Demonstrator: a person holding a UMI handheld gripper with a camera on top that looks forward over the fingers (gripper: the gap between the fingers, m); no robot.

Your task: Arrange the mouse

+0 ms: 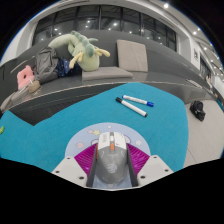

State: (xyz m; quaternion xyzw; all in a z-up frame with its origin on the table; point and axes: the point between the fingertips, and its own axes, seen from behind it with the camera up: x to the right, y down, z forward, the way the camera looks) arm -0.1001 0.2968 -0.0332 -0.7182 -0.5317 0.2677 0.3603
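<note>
A grey computer mouse (111,158) with an orange scroll wheel sits lengthwise between my two fingers, its sides against the magenta pads (89,158). My gripper (111,160) is shut on the mouse. Below it lies a teal mat (60,135) on the table, with a pale round patch (108,132) printed just ahead of the fingers. Whether the mouse rests on the mat or hangs above it is not clear.
Two markers (135,103) with blue caps lie on the teal mat beyond the fingers. Farther back, a grey table (100,70) carries a plush dinosaur (78,48), a grey box (131,55) and a pink item (24,76). A dark object (199,110) sits at the mat's right side.
</note>
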